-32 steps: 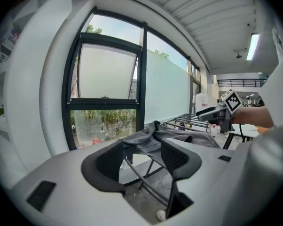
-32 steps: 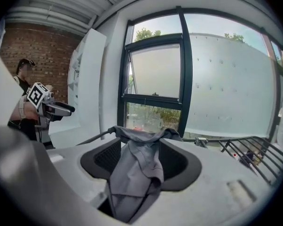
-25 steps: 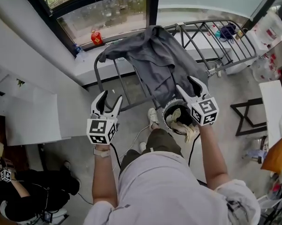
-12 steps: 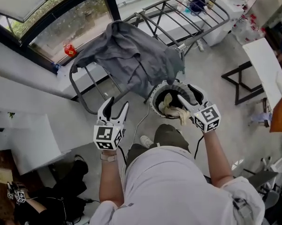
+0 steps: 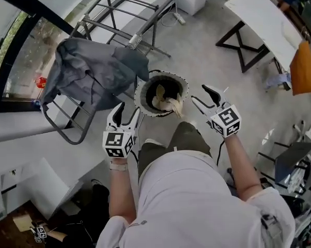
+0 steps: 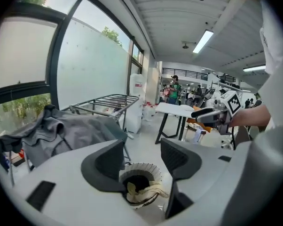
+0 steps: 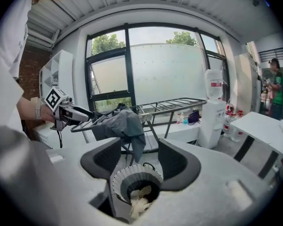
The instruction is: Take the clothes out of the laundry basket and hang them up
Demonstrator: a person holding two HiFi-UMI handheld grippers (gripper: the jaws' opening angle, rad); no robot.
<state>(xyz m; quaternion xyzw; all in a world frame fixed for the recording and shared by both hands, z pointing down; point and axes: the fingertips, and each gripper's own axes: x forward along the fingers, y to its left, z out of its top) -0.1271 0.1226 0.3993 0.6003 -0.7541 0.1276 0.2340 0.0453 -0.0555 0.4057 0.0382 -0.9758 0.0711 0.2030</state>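
A round white laundry basket (image 5: 145,85) stands on the floor with a cream cloth (image 5: 169,104) hanging over its near rim. A grey garment (image 5: 91,71) is draped over the end of the metal drying rack (image 5: 119,32). My left gripper (image 5: 125,112) hovers open and empty to the basket's near left. My right gripper (image 5: 206,96) is open and empty to the basket's right. In the left gripper view the basket (image 6: 148,168) and cream cloth (image 6: 144,192) show between the jaws. The right gripper view shows the basket (image 7: 132,174) and garment (image 7: 120,124) too.
A white table (image 5: 264,14) on black crossed legs stands at the upper right, an orange cloth (image 5: 304,61) beside it. A chair (image 5: 295,159) is at the right. A large window (image 5: 21,50) runs behind the rack. A white water dispenser (image 7: 216,107) stands past the rack.
The view has swung right, so the rack and basket now sit further left. My right gripper has come off the basket's top and now hangs to its right. Both stay open.
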